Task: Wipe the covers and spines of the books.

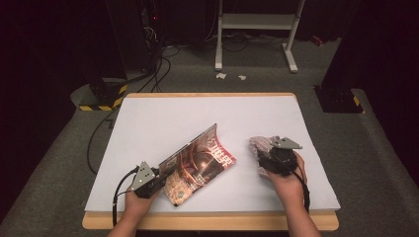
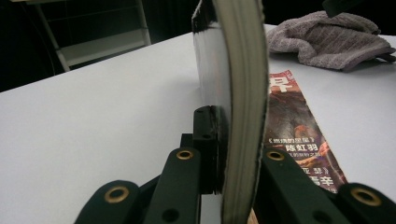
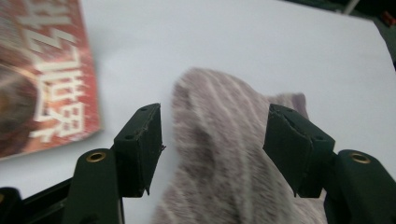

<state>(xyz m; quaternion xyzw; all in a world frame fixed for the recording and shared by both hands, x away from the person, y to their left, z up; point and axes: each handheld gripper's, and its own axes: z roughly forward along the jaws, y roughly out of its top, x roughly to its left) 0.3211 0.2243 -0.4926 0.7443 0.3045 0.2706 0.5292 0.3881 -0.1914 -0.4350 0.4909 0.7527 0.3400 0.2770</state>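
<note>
Counts: 1 magazine, 1 cloth, 2 tools, 1 tabletop.

Thin glossy magazine w/ red-brown cover and white lettering (image 1: pixel 200 165): lies mid-tabletop, slanting from near-left to far-right, its left part lifted and curled upward. White-covered tabletop with pale wood edging (image 1: pixel 207 111) carries everything.

Left tool (image 1: pixel 157 178): at magazine's near-left corner, clamped on the raised cover and pages. In left gripper view the page stack (image 2: pixel 243 93) stands on edge between the two black jaws, both pressed against it; the rest of the magazine lies flat just right of it.

Crumpled grey-mauve ribbed terry cloth (image 1: pixel 260 145): right of the magazine, apart from it, near tabletop's right side.

Right tool (image 1: pixel 267 155): over the cloth, jaws apart. Right gripper view shows the cloth (image 3: pixel 219 158) rising between the jaws, gap visible each side, pads not pressing it.

Hard to make out: in high view the right tool's body and grey three-cornered plate cover the cloth's near part; jaw tips not clear there. Cover print blurred in right gripper view, cut off at left edge. Left gripper view: magazine's top runs out of frame. Room beyond the tabletop is dark; a white metal frame (image 1: pixel 257 22) and floor cables barely readable.
</note>
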